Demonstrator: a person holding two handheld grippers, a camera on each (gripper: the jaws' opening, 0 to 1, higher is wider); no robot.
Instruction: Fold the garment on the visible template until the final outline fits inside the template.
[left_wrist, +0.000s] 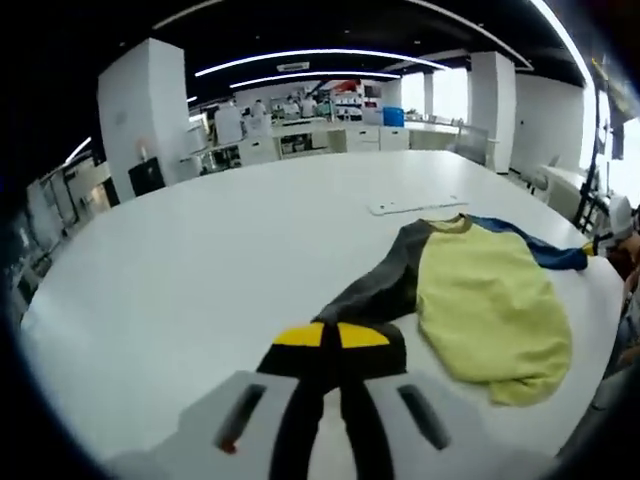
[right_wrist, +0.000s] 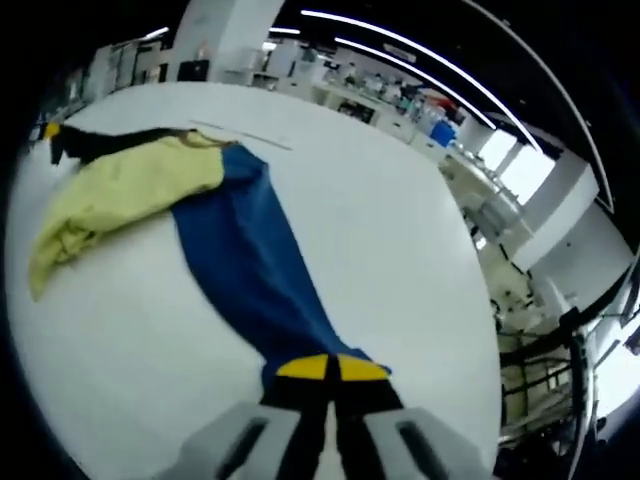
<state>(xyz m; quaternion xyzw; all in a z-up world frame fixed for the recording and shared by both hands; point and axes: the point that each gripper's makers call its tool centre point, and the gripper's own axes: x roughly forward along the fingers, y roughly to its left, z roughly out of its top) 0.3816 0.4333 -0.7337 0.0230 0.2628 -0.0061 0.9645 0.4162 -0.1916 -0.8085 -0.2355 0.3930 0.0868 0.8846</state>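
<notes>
A garment lies spread on the white table (left_wrist: 200, 260): pale yellow body (left_wrist: 490, 300), dark grey sleeve (left_wrist: 385, 285), blue sleeve (left_wrist: 535, 250). My left gripper (left_wrist: 330, 365) is shut on the grey sleeve's yellow cuff (left_wrist: 330, 335) and holds that sleeve stretched out from the body. In the right gripper view, my right gripper (right_wrist: 328, 385) is shut on the yellow cuff (right_wrist: 330, 367) of the blue sleeve (right_wrist: 250, 260), also pulled out straight. The yellow body (right_wrist: 130, 185) is bunched at the upper left, the grey sleeve (right_wrist: 110, 142) beyond it.
A thin white strip (left_wrist: 415, 206) lies flat on the table just past the collar; it shows as a pale line (right_wrist: 245, 135) in the right gripper view. The table edge runs close behind both grippers. Desks, pillars and shelves stand far off.
</notes>
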